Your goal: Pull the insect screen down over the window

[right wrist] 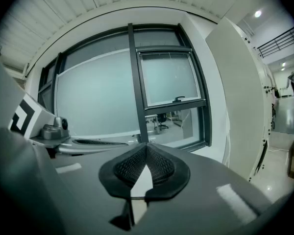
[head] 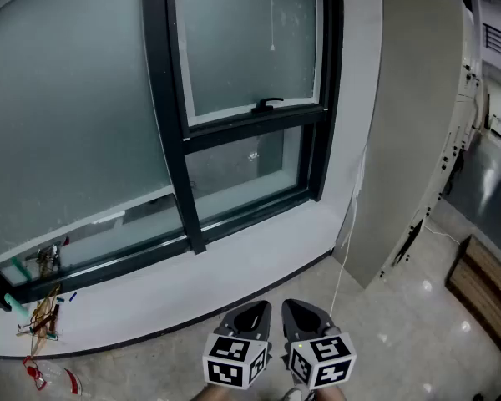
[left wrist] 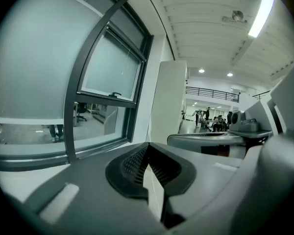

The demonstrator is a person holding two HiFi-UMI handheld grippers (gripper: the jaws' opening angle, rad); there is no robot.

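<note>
Frosted glass in a black-framed window wall [head: 75,115], the largest item, across the upper left of the head view. Set into its right part: an opening sash [head: 249,48], closed, with a fixed lower pane [head: 246,174] beneath.

Task status: judged not started. No insect screen seen over the sash glass or the lower pane; presumably rolled up above the sash, out of frame.

Left gripper [head: 250,314] and right gripper [head: 305,316]: low in the head view, side by side, short of the window. Both clenched, pads together, nothing between them.

Only visible part of the screen mechanism, as judged: a thin white pull cord [head: 272,11] with a small end bead, hanging in front of the sash glass, well above both grippers.

Remaining: reach up, take hold of the cord, draw the screen down over the full opening.

Surroundings, in descending size:
- Pale flat panel [head: 409,124], upright, just right of the window.
- White window sill [head: 192,282] below the frame.
- Glossy tiled floor [head: 401,324].
- Wooden unit [head: 484,282] at far right; exact kind not determinable.
- Thin white cable [head: 348,232] down the wall between window and panel.
- Tangle of red and orange wires [head: 42,316] at the sill's left end, well apart from the sash.

Obstructions: none seen between the grippers and the cord. Possible snag point: black sash handle [head: 267,104] on the bottom rail, directly below the cord end.
</note>
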